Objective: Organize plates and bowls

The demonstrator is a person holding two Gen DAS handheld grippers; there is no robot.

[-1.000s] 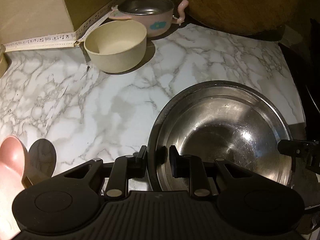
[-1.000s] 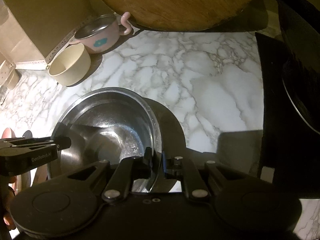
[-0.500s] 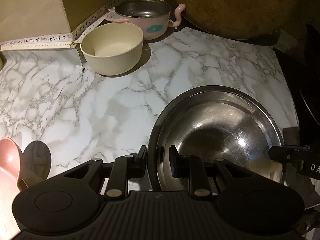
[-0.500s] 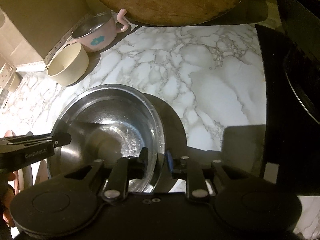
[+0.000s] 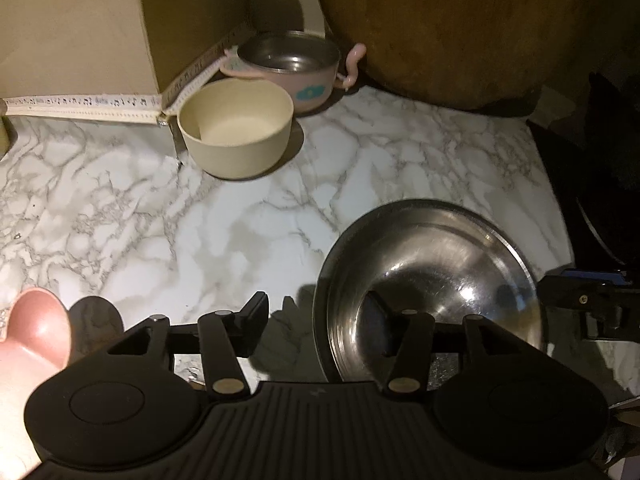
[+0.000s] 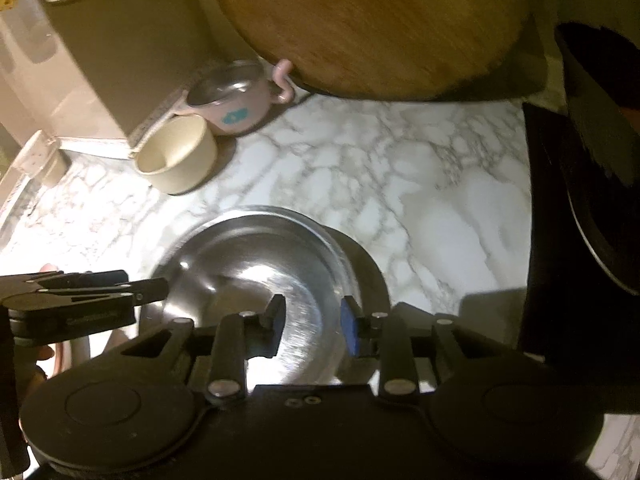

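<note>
Both grippers, left (image 5: 316, 320) and right (image 6: 312, 328), opening, rim between jaws unpinched: steel bowl (image 5: 432, 272) placed. Cream bowl (image 5: 236, 136), pink handled bowl (image 5: 292, 68) at 11 o'clock unsorted.

Wide stainless steel bowl (image 5: 432, 276) near on the white marbled surface (image 5: 248, 216), cream round bowl (image 5: 236, 132) far left, pink steel-lined handled bowl (image 5: 292, 68) just behind it, round wooden board (image 5: 452, 28) far right.

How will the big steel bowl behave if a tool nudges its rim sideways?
The steel bowl looks thin-walled and polished, so it is probably light for its size and slippery under the pads. It sits on smooth marble-pattern counter, so a sideways nudge would likely slide it rather than tip it. Its rounded sides suggest that it may rock if pressed down on one edge.
</note>
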